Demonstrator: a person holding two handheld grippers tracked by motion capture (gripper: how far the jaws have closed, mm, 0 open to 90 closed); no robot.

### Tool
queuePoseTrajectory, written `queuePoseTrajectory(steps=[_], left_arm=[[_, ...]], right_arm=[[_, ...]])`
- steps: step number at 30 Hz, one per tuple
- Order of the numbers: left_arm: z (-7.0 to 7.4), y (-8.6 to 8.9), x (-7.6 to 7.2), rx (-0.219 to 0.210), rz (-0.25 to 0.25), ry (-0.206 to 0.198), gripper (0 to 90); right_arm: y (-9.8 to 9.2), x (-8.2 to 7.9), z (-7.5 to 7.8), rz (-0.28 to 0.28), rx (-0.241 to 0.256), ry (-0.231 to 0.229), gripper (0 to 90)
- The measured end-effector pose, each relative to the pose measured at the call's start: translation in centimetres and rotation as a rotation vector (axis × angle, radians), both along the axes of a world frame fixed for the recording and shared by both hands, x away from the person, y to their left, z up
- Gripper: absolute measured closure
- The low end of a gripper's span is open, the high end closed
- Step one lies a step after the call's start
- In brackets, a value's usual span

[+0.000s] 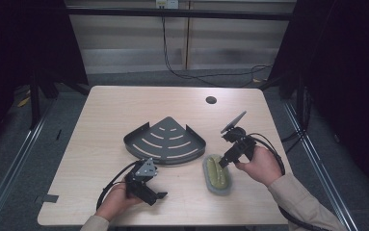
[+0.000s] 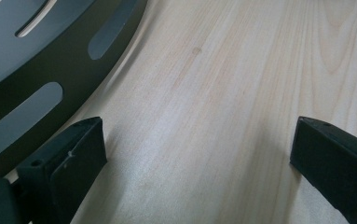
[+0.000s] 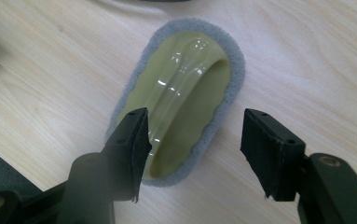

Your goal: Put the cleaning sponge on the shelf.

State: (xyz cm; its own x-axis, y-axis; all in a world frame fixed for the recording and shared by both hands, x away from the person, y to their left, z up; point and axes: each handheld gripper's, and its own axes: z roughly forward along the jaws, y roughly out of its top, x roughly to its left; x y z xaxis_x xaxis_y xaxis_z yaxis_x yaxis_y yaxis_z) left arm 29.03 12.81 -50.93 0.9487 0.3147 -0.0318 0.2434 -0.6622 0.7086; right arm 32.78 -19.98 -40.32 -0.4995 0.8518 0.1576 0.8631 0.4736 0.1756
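Pale wood-grain table [image 1: 110, 110], matt dark metal slotted rack [image 1: 165, 139], glossy green plastic scrubber [image 3: 178, 102] edged with fuzzy grey felt.

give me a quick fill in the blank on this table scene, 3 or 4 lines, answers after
1. The right gripper hangs with its jaws ____ over the scrubber's green handle.
2. The scrubber's pad is ____ in colour.
3. The slotted corner shelf lies between the scrubber and the table's round ____.
4. The left gripper has only bare ____ between its jaws.

Answers: open; grey; hole; table
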Motion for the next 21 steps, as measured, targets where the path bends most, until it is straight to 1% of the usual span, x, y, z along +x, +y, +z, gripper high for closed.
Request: queuePoseTrajectory(steps=[11,15,18,21], left_arm=[[0.0,0.0,0.0,0.0,0.0,0.0,2.8],[0.0,0.0,0.0,0.001,0.001,0.001,2.8],[0.0,0.0,0.0,0.001,0.0,0.001,2.8],[0.0,0.0,0.0,0.001,0.001,0.001,2.8]], right_arm=[[1.3,-0.1,-0.3,0.02,-0.015,0.024,42.6],[1.8,0.0,-0.6,0.028,-0.028,0.028,43.6],[2.2,0.0,-0.8,0.032,-0.024,0.028,44.5],[2.6,-0.1,-1.1,0.04,-0.035,0.034,45.1]])
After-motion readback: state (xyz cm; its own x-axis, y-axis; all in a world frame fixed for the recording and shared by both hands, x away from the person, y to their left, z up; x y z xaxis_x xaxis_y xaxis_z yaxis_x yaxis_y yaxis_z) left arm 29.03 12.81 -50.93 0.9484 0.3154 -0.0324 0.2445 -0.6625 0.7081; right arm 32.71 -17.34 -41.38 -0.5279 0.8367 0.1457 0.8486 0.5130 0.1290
